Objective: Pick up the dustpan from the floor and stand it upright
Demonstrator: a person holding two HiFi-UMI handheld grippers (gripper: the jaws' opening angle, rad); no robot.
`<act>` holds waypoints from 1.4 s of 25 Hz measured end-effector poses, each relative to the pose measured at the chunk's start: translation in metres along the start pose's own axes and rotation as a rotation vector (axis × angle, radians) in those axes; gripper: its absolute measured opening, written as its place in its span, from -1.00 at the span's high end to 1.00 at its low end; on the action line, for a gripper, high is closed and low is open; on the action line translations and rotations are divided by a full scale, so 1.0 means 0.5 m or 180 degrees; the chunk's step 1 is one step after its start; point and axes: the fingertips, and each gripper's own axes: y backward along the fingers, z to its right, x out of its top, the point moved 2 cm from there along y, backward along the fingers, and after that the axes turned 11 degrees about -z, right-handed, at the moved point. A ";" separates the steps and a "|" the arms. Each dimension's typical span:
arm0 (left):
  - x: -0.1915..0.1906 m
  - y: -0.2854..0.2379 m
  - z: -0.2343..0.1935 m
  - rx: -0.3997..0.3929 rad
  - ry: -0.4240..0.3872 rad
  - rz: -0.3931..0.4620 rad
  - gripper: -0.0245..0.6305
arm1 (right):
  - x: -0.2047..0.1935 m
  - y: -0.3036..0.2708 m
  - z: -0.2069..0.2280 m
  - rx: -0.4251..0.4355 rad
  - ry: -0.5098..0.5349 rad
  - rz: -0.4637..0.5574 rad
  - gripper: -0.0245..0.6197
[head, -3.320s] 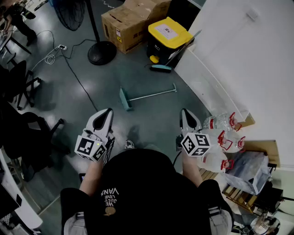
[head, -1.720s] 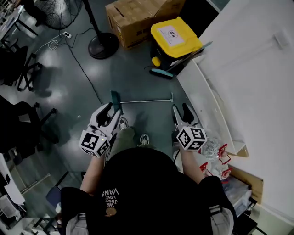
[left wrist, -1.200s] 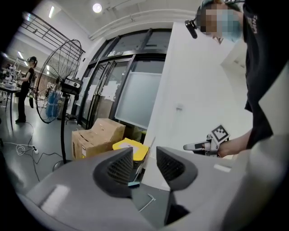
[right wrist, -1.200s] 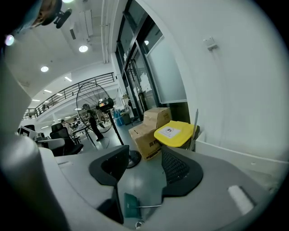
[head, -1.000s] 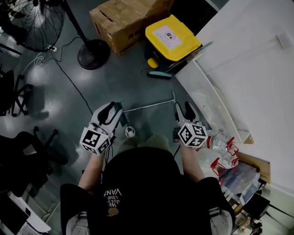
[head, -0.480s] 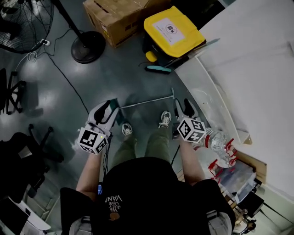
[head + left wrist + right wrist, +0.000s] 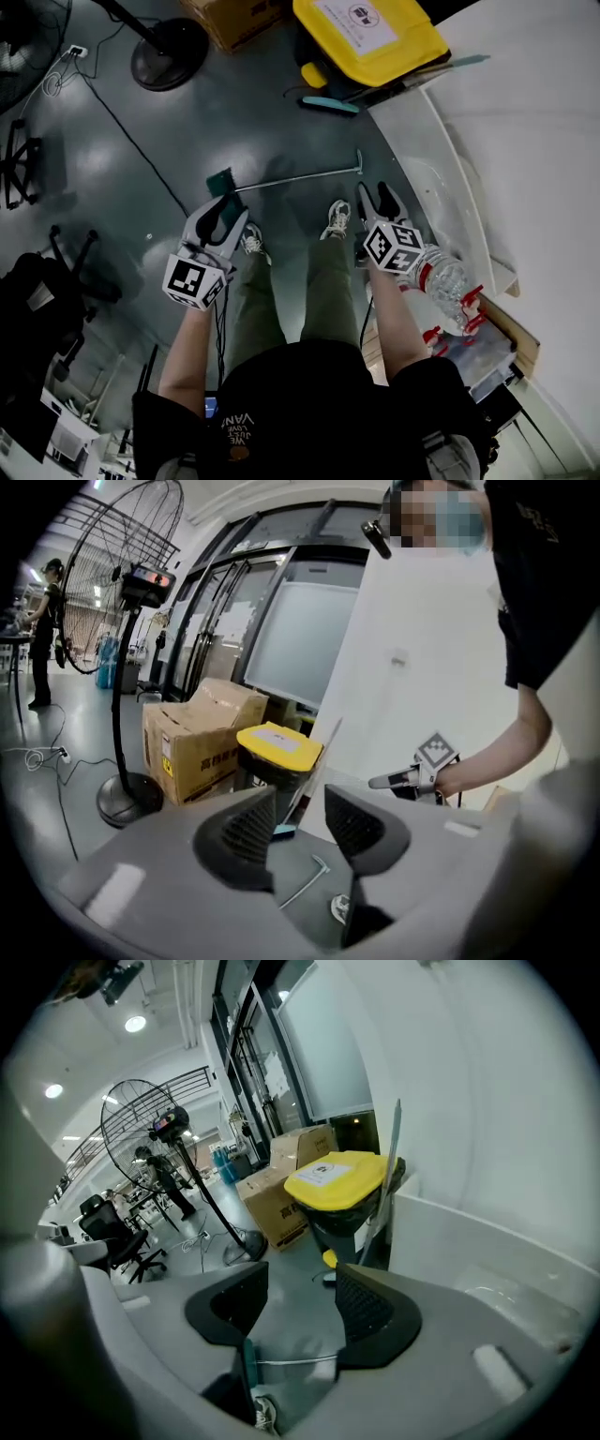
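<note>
Both claws are spread with nothing between them. The left gripper (image 7: 221, 214) hangs near the teal pan end of the dustpan (image 7: 223, 181), and the right gripper (image 7: 373, 199) near its crossbar tip. The dustpan lies flat on the floor, its long axis across the person's front, pan to the left and handle to the right. The yellow bin lid (image 7: 375, 37) bears a white label and the cardboard box (image 7: 192, 742) dark print, both too small to read. Both forearms reach forward, outside the legs.
</note>
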 end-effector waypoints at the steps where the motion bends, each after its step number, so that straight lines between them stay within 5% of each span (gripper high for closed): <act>1: -0.014 -0.018 -0.001 0.0003 0.0025 -0.0027 0.41 | -0.007 -0.020 0.010 0.0007 -0.0009 -0.0035 0.30; 11: -0.143 -0.188 -0.016 0.0012 0.0100 -0.0273 0.41 | -0.121 -0.229 0.107 0.0090 -0.0040 -0.0427 0.30; 22: -0.276 -0.334 -0.059 0.0042 0.0182 -0.0321 0.41 | -0.331 -0.458 0.264 -0.0207 -0.0245 -0.1053 0.30; 35: -0.480 -0.485 -0.084 0.0033 0.0278 -0.0625 0.41 | -0.500 -0.622 0.419 -0.0325 0.0117 -0.1653 0.31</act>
